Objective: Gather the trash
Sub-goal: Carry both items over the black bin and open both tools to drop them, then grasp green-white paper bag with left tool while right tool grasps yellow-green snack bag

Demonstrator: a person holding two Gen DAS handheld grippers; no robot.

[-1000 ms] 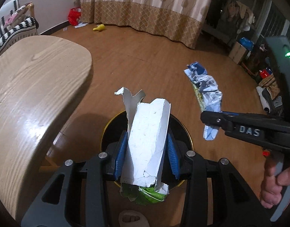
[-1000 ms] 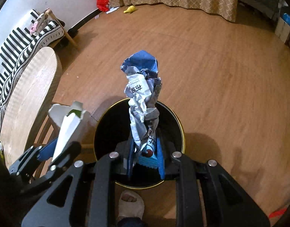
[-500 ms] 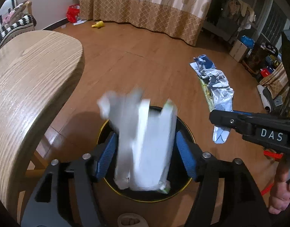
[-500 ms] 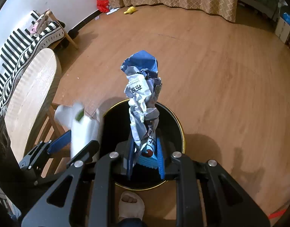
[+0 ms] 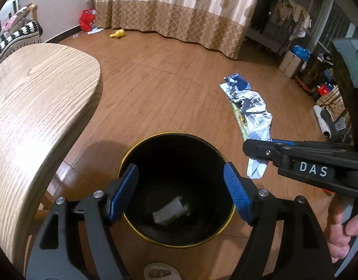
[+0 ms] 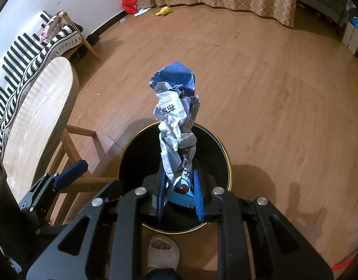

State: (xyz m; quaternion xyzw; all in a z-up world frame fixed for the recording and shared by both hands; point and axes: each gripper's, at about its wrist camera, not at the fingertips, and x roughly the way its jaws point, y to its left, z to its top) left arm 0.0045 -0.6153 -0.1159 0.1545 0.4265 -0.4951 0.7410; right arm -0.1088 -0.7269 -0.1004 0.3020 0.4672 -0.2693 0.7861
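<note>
Left claw over bin, jaws opening, nothing between; white carton lies inside. Right claw, at 3 o'clock, clamps crumpled wrapper above bin for release.

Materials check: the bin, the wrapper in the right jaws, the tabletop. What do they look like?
Bin: probably painted metal, matt black with a thin gold rim; plastic is possible.
Wrapper: thin plastic or foil-laminate film, glossy, printed blue and white, holding sharp crumples.
Tabletop: light wood or wood-look veneer; strong grain, and glare suggests a satin lacquer.
</note>
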